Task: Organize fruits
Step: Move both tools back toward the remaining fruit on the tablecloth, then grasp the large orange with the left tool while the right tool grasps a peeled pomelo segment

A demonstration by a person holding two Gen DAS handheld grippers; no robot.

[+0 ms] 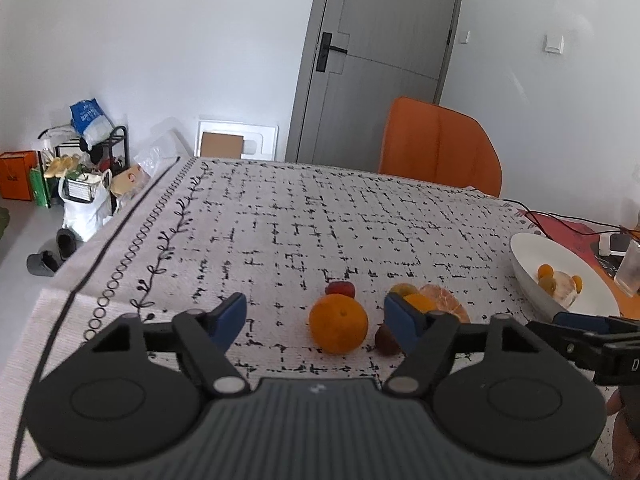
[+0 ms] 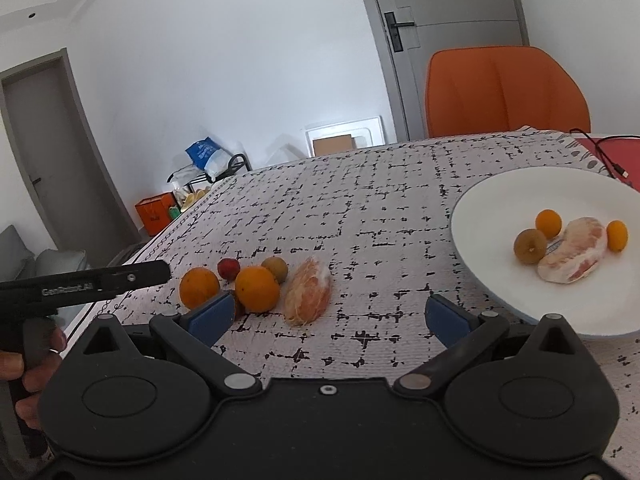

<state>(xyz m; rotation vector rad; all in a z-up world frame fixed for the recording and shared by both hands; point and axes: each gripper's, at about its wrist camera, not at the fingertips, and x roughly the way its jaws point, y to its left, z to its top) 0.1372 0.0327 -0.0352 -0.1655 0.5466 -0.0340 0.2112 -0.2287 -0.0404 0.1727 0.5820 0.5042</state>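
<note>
Loose fruit lies on the patterned tablecloth: an orange [image 1: 338, 328] [image 2: 199, 288], a second orange [image 2: 257, 289], a peeled citrus piece [image 2: 308, 296] [image 1: 444, 304], a small red fruit [image 1: 340, 288] [image 2: 229, 269], a dark red fruit [image 1: 386, 340] and a brownish fruit [image 2: 275, 268]. My left gripper [image 1: 316, 304] is open, its blue pads either side of the first orange with gaps showing. My right gripper [image 2: 329, 301] is open low over the cloth; the peeled piece lies just ahead, untouched. The white plate [image 2: 500, 200] [image 1: 532, 248] at the right holds several fruits.
An orange chair [image 1: 438, 148] stands behind the table's far edge. Cables [image 1: 560, 220] and a red mat lie at the far right, with a glass [image 1: 630, 272] beside the plate. The table's left edge [image 1: 120, 216] drops to a floor with bags and shoes.
</note>
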